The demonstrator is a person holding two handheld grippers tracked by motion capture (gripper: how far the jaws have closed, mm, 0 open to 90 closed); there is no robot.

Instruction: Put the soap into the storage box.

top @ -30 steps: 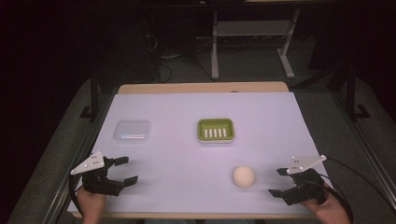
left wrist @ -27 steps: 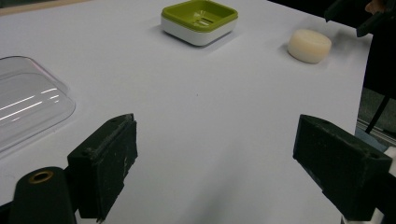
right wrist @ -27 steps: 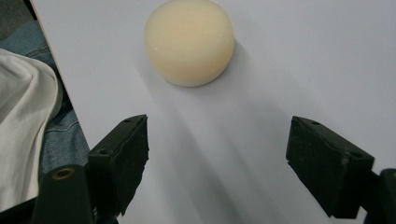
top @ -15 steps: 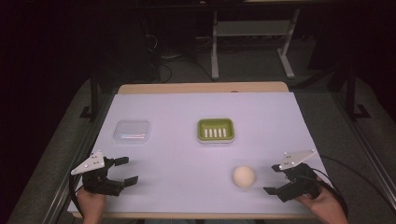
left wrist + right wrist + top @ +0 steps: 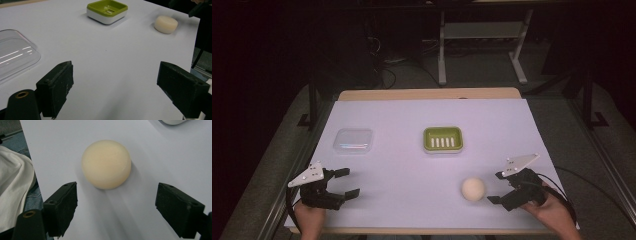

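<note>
Right gripper (image 5: 498, 188) jaws spread wide, aimed at round cream soap (image 5: 473, 189) near front table edge, just short of it, seemingly not touching. Left gripper (image 5: 348, 182) jaws also apart, empty, near clear lid (image 5: 353, 140).

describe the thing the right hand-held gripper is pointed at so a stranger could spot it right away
Start at the white table and go to its near right part, in front of the green soap dish. Just left of the open right hand-held gripper lies a round cream soap bar, apart from its jaws. It is the one round, solid thing there; the dish and the clear lid are both squarish.
</note>
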